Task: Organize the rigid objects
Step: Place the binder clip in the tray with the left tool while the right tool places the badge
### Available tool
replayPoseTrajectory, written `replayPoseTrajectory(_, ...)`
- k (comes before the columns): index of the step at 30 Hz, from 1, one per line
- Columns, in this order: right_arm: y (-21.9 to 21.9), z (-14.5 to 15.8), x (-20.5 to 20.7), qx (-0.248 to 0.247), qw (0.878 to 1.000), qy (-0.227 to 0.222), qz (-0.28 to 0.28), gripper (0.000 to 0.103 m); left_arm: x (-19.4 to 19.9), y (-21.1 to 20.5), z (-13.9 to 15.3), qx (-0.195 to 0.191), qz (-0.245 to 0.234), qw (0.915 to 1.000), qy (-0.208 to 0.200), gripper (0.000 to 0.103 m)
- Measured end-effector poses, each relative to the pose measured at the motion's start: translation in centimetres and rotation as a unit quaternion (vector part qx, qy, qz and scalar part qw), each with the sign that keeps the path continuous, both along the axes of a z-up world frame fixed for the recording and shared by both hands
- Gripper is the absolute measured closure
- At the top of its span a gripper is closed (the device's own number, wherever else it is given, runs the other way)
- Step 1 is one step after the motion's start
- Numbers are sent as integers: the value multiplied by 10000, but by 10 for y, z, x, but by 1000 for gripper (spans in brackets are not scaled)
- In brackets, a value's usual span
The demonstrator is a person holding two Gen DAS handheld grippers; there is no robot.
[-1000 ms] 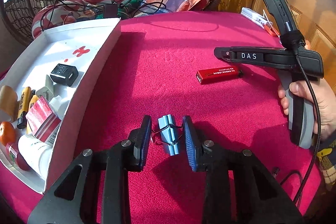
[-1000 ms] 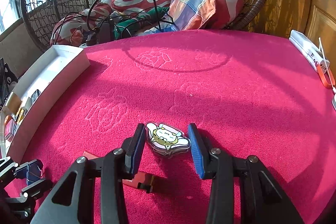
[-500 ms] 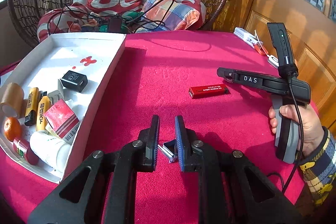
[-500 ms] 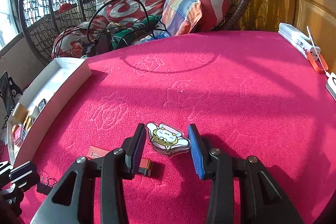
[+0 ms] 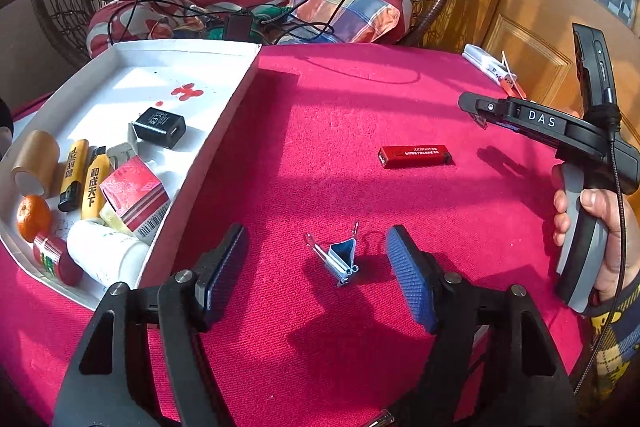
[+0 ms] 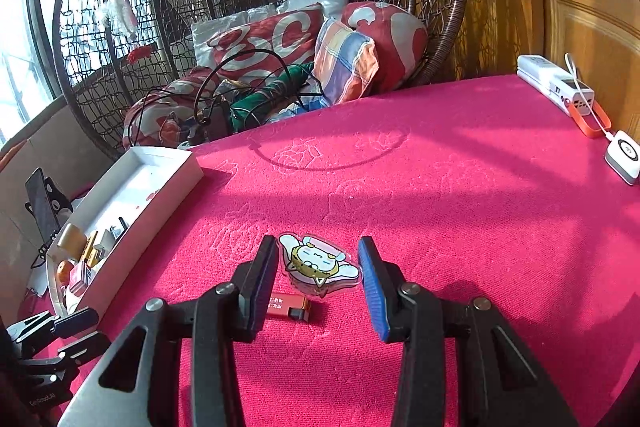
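With my left gripper (image 5: 316,267) jaws just having been opening around the blue binder clip (image 5: 340,259) lying free on the tabletop (image 5: 360,99), and my right gripper (image 6: 318,267) clamping the cat badge (image 6: 316,261), I am risking the badge slipping before the white tray (image 5: 208,147) at left.

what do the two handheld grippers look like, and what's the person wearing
Both are black plastic two-finger tools with triangular cut-outs, silver pivot bolts and ribbed blue pads: the left gripper and the right gripper. Seen from the left wrist camera, the right one has white "DAS" lettering, a grey and black pistol handle and a thin black cable. The sleeve is yellow and dark plaid.
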State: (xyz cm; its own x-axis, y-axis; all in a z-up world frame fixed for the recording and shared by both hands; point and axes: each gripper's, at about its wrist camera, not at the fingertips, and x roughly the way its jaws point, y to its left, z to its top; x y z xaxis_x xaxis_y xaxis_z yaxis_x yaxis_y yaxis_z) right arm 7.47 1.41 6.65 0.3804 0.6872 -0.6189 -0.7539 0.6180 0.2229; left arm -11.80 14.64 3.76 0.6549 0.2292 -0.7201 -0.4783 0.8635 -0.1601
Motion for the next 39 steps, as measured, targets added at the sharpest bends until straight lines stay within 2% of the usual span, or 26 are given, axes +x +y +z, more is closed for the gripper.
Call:
replayPoseTrajectory(5,-4,6,-5,147,9999,43,59,62,16,-9,-21,-61,-116,9995,279,30)
replayPoseTrajectory(6,-5,9,-7,181,9998,28,81,62,19,-9,-27,-91,-154,9991,372,41)
replayPoseTrajectory(7,-6,11,-8,219,9997,10,97,62,20,-11,-28,55,-162,9992,370,46)
replayPoseTrajectory(8,-6,15,-10,263,9996,-6,126,62,20,-13,-28,141,-242,9989,364,71)
replayPoseTrajectory(9,-7,18,-12,295,9994,-33,153,62,20,-12,-28,46,-322,9987,381,81)
replayPoseTrajectory(15,4,42,-32,440,9980,-235,395,62,7,-9,-11,76,-406,9991,16,84)
replayPoseTrajectory(22,38,66,-66,467,9932,-506,936,62,-20,22,31,93,-18,9980,-627,86)
replayPoseTrajectory(29,100,72,-106,341,9833,-501,1716,62,-54,89,59,150,815,9902,-1128,86)
replayPoseTrajectory(34,152,59,-139,178,9736,-254,2263,62,-77,146,53,-65,1521,9816,-1153,86)
replayPoseTrajectory(39,190,42,-163,6,9677,-125,2516,62,-107,174,39,-329,2088,9697,-1222,86)
